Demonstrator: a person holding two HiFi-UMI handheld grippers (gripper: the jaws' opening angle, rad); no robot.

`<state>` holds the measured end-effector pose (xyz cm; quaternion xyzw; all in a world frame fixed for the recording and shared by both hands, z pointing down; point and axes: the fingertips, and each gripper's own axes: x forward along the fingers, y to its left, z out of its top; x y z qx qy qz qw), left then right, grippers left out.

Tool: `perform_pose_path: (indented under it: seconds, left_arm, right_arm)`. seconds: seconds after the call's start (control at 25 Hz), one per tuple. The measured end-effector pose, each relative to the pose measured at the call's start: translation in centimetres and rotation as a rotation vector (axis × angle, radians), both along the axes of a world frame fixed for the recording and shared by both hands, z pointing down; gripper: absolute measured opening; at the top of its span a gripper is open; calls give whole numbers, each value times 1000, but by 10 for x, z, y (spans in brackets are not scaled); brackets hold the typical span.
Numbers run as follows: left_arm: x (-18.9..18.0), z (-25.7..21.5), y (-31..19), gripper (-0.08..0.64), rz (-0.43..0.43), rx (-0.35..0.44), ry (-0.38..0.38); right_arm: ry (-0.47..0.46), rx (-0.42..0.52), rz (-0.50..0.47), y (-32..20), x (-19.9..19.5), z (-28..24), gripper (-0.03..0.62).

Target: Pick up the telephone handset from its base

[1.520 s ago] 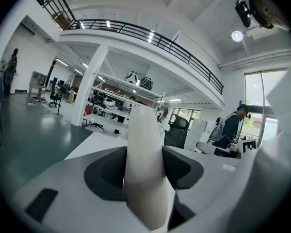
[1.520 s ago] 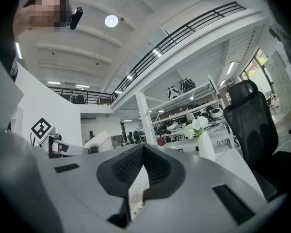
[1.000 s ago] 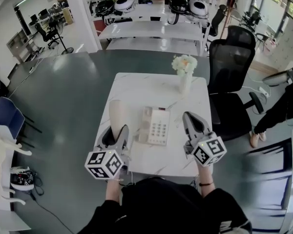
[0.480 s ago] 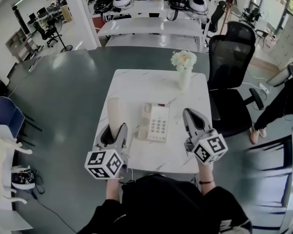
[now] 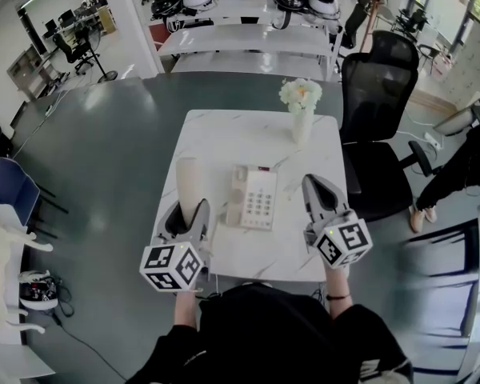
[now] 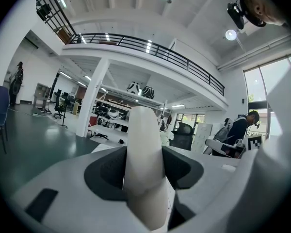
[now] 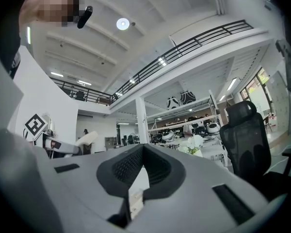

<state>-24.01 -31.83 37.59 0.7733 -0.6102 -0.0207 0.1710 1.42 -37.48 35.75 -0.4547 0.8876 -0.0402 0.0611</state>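
- The handset [image 5: 188, 184] is already off the base [image 5: 254, 199]. The left gripper [image 5: 186, 217] clamps it between its jaws, left of the base.
- The right gripper [image 5: 314, 189] is empty, with its jaws together.
- I judge the pick-up done.
- The vase [image 5: 302, 128] holds white flowers [image 5: 300, 94].

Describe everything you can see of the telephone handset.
The telephone handset is a smooth, cream-white bar with a rounded end, plastic by its look. It is off its base, clamped between the jaws of the left gripper, its free end pointing away from the person. It sits left of the base, over the left side of the table.
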Motion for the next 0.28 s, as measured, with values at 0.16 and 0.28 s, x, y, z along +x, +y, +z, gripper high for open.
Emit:
perform_pose_path:
  seconds: [0.16,0.28]
  left_arm:
    - [0,2,-1,207,3,-6,1]
    - [1,3,-2,207,4,-8,2]
  right_arm:
    - [2,-1,7,-1,0,0,-9]
    - [1,0,13,-2,1,1,-9]
